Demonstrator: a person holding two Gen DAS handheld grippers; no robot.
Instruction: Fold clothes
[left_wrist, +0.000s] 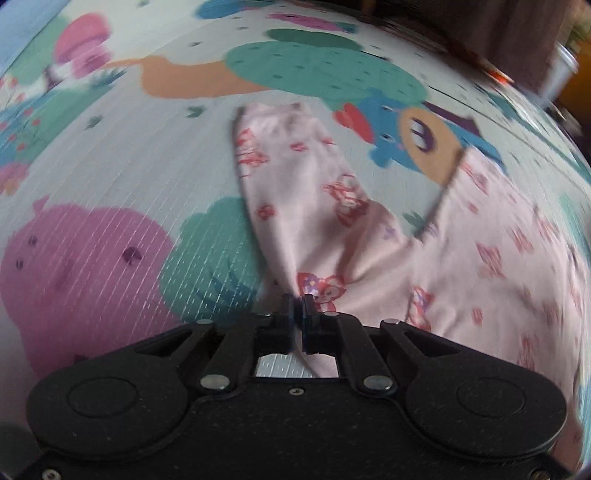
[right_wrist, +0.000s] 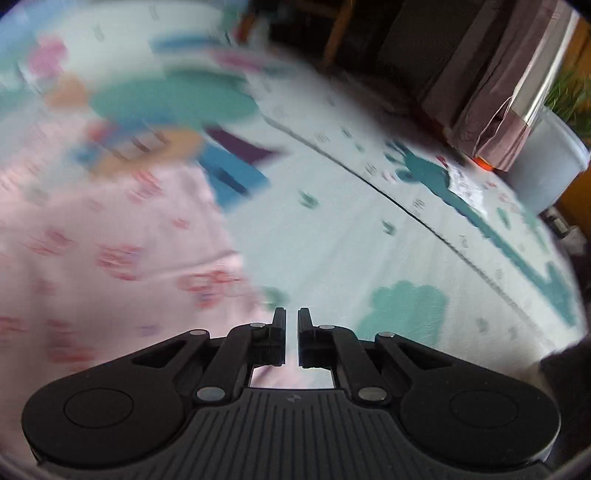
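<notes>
A pair of small pink trousers (left_wrist: 369, 236) with red cartoon prints lies spread on a colourful play mat (left_wrist: 110, 158). One leg runs up and away from my left gripper (left_wrist: 297, 300), which is shut on the fabric at the near edge, and the cloth bunches at the fingertips. In the right wrist view the same pink garment (right_wrist: 110, 251) is blurred at the left. My right gripper (right_wrist: 291, 314) hangs at the garment's right edge with a narrow gap between its fingers and nothing held.
The mat (right_wrist: 369, 229) has a seam running diagonally to the right. At the far right edge stand a white pot with a green plant (right_wrist: 550, 162), a draped pinkish cloth (right_wrist: 495, 110) and dark furniture.
</notes>
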